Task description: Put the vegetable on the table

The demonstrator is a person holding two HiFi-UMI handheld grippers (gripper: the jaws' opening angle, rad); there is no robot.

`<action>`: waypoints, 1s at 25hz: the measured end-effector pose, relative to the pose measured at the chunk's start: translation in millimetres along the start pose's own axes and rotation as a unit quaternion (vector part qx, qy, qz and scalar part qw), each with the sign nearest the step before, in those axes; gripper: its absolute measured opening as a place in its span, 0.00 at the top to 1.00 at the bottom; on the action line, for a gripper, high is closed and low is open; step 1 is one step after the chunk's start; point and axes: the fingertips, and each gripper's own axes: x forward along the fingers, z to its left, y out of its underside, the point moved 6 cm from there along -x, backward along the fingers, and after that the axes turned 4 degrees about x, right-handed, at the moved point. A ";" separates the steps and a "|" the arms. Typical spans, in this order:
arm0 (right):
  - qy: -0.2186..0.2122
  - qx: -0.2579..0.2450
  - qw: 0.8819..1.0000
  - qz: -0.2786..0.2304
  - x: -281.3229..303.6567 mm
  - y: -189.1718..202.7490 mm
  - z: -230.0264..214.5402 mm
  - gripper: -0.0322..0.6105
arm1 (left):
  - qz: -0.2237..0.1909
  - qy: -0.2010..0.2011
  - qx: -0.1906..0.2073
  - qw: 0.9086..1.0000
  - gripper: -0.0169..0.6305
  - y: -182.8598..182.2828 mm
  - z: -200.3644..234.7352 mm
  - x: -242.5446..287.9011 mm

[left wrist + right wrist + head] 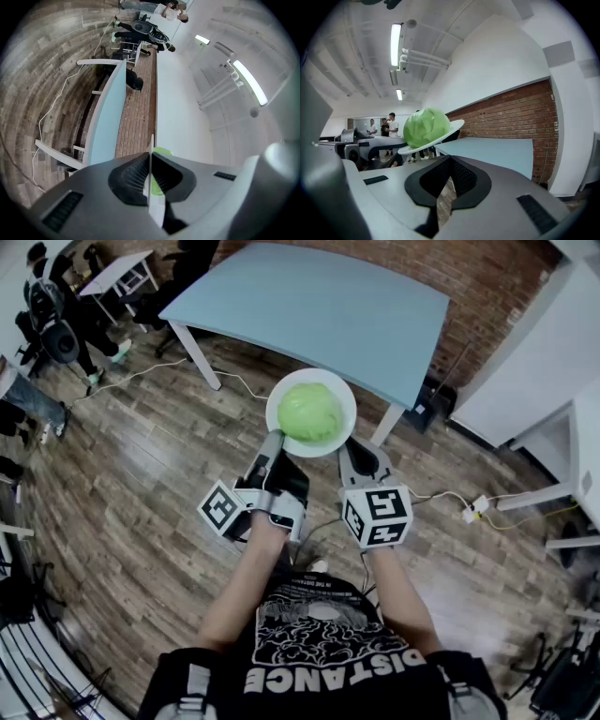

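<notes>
Head view, left gripper (273, 439) clamped on plate (343, 390) rim bearing green cabbage (309, 413), right gripper (361, 448) jaws together, empty

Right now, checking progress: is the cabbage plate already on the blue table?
No, the plate is held in the air short of the table, its rim in the left hand-held gripper.

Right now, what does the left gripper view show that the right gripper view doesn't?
Left only: the plate edge-on, clamped between the left gripper jaws, and a white cable on the floor. Right only: the cabbage in full, sitting on the plate, and the right gripper jaws together, with the plate not between them. Both: plate, some cabbage, the light-blue table.
</notes>
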 end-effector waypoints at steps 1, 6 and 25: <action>0.000 0.000 1.000 0.000 -1.3 -0.4 0.4 0.94 | 0.001 0.000 0.000 1.000 0.95 1.0 -0.9 -0.9; 0.002 -0.013 1.000 0.000 -7.2 0.6 4.0 0.94 | 0.002 0.000 0.002 1.000 0.95 3.8 -2.7 -6.9; 0.017 -0.045 0.999 0.005 11.6 3.7 3.9 0.94 | -0.001 -0.004 -0.017 1.000 0.95 -11.1 11.6 3.9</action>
